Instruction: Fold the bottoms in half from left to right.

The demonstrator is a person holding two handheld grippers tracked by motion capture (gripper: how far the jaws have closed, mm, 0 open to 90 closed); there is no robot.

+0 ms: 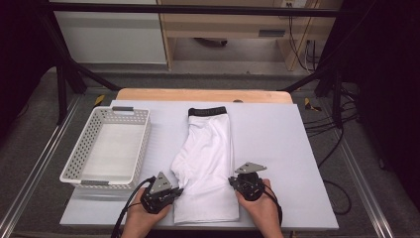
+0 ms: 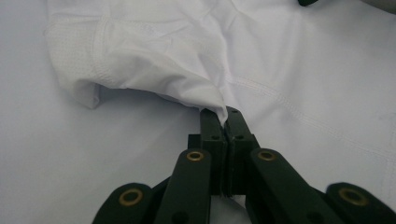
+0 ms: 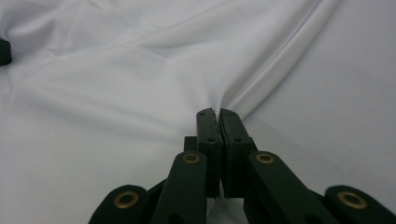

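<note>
No text, label, brand or number can be read anywhere in the three views. The black waistband (image 1: 207,111) of the white shorts (image 1: 208,163), in the upper middle of the high view, bears faint marks that could be lettering, but they are too small and blurred to make out.

Black claw (image 2: 226,116) arms with brass-ringed rivets, grey triangular top plates, black cables.

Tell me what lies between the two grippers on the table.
In the high view, the lower leg end of the white shorts spans the whole stretch from the left gripper to the right gripper; each is shut on an edge of that cloth.
</note>
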